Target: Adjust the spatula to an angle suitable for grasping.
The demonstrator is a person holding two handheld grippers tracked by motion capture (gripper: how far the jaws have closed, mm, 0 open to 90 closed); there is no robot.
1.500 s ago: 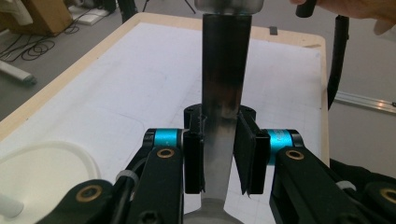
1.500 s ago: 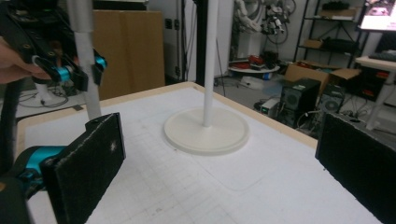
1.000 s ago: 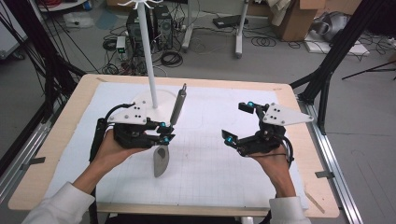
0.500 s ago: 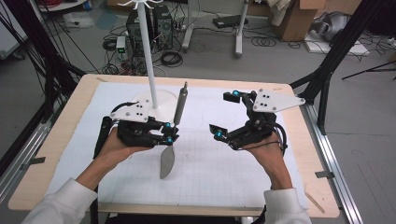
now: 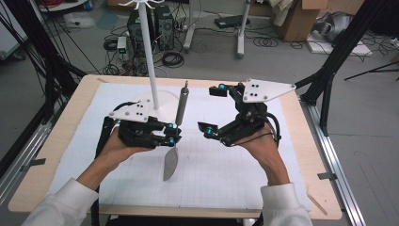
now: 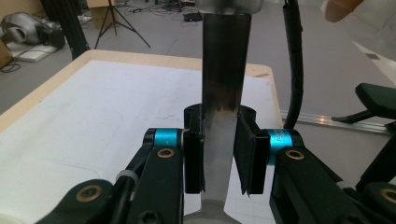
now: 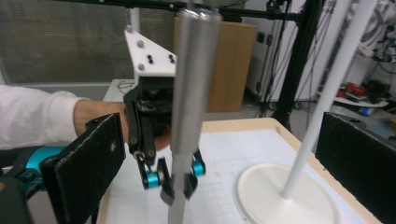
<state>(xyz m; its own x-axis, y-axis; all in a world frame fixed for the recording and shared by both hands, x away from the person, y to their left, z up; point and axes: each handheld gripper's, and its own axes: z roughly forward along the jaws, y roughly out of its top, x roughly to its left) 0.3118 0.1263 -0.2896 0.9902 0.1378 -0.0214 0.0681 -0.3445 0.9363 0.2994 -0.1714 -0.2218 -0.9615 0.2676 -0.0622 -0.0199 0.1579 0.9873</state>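
Note:
A metal spatula [image 5: 170, 160] stands steeply over the white mat, blade down and its round grey handle [image 5: 182, 104] pointing up and away. My left gripper [image 5: 171, 134] is shut on its flat shank [image 6: 219, 116], with both pads [image 6: 194, 154] pressed against the metal. My right gripper [image 5: 210, 109] hovers just right of the handle, open wide, with one jaw above the other. In the right gripper view the handle [image 7: 191, 79] rises between the spread jaws of that gripper [image 7: 224, 161] without touching either. Behind it there, the left gripper [image 7: 170, 177] clamps the shank.
A white stand with a round base [image 5: 162, 101] and a tall pole [image 5: 148, 52] sits right behind the spatula, close to the left gripper. The gridded mat [image 5: 226, 174] covers the wooden table [image 5: 61, 136]. Cables, a box and tripod legs lie on the floor beyond.
My right gripper has risen and moved left toward the spatula handle, so its jaws now flank the handle. The left gripper and the spatula have stayed in place.

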